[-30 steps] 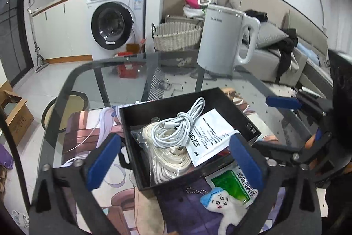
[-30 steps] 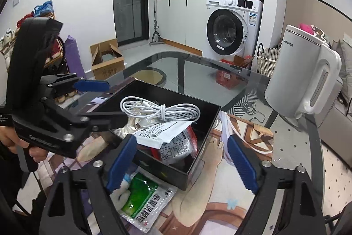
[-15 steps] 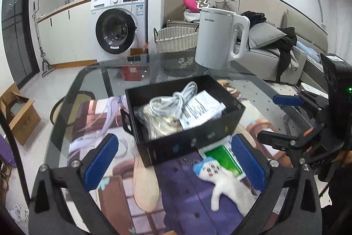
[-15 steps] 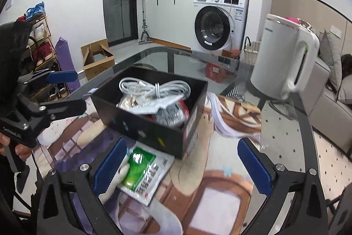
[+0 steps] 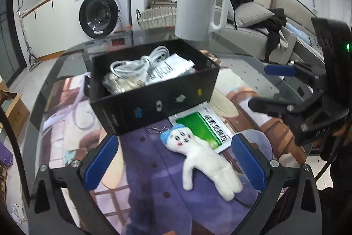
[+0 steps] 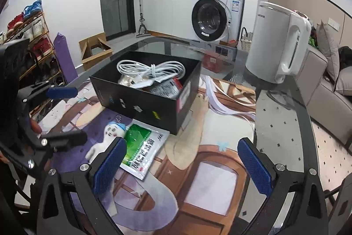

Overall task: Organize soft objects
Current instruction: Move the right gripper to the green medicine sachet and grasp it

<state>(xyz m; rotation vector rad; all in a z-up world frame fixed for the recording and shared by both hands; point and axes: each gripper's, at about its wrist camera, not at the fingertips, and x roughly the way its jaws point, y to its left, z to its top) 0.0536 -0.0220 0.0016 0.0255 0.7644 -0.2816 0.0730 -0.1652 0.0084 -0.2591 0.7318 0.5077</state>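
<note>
A white plush toy [image 5: 206, 160] with a blue cap lies on the printed mat in front of a black box [image 5: 154, 100]; it shows too in the right wrist view as the plush toy [image 6: 103, 138]. Beside it lies a green and white packet [image 5: 204, 127], [image 6: 140, 149], partly tucked under the box. The black box [image 6: 140, 102] holds a coiled white cable [image 5: 136, 63], [image 6: 151, 67] and paper packets. My left gripper [image 5: 173, 162] is open, its blue pads either side of the toy, above it. My right gripper [image 6: 182, 162] stands wide open over the mat, right of the packet, holding nothing.
A white electric kettle [image 5: 198, 12], [image 6: 275, 45] stands on the glass table [image 6: 283, 124] behind and right of the box. The other gripper shows at the right edge [image 5: 308, 91] and left edge [image 6: 44, 120]. A washing machine, wicker basket and sofa stand beyond.
Both grippers have drawn back from the box toward the table's near side. The toy and packet now lie fully in view. The right jaws have spread wider.
</note>
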